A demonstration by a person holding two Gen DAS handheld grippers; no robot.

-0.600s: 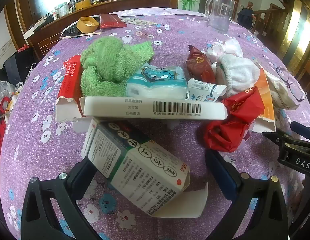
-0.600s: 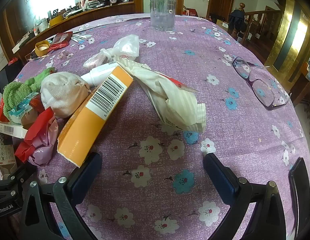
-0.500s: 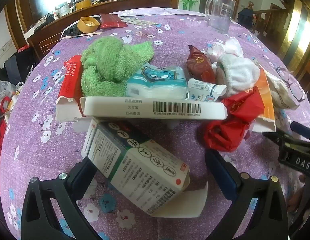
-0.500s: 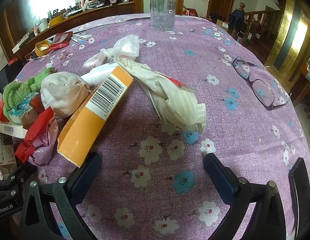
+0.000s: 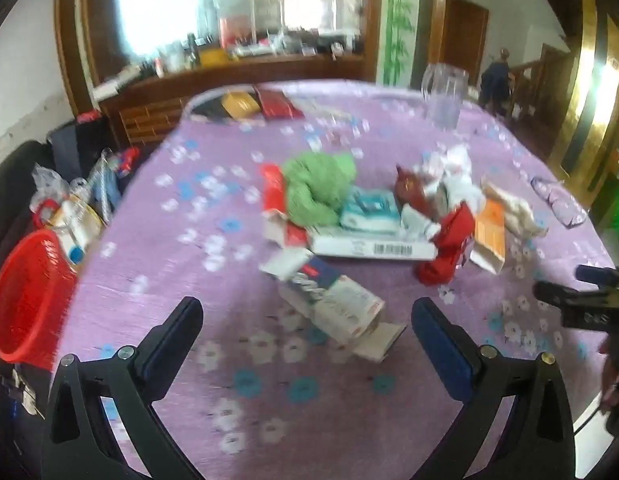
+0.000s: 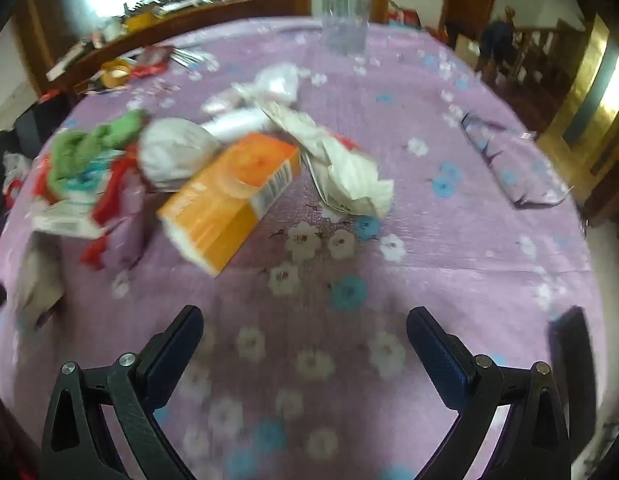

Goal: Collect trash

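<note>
While both pictures are blurred, the main things can be read. At the far left of the left wrist view, a red basket point(image 5: 27, 296) stands beside the table point(image 5: 161, 280), lower than the purple flowered cloth. The left gripper point(image 5: 307, 320) hangs over the near part of the table with its jaws spread wide and nothing between them. Just beyond it lies a white and green carton point(image 5: 333, 300) on its side, with one flap open. Behind that carton is the heap of trash: a red box point(image 5: 271, 188) at the left, a green cloth point(image 5: 317, 188) against it, a long white box with a barcode point(image 5: 373, 246) in front, a red wrapper point(image 5: 449, 240) and an orange box point(image 5: 487, 232) further right. A clear glass mug point(image 5: 443, 96) stands at the far side of the table.

From the right wrist view, the same heap lies to the left, with the orange box point(image 6: 229, 196) closest, and a crumpled white bag point(image 6: 345, 172) just right of it. The right gripper point(image 6: 305, 324) is also wide open and empty, over bare cloth. Eyeglasses point(image 6: 509, 168) lie well apart at the right.
</note>
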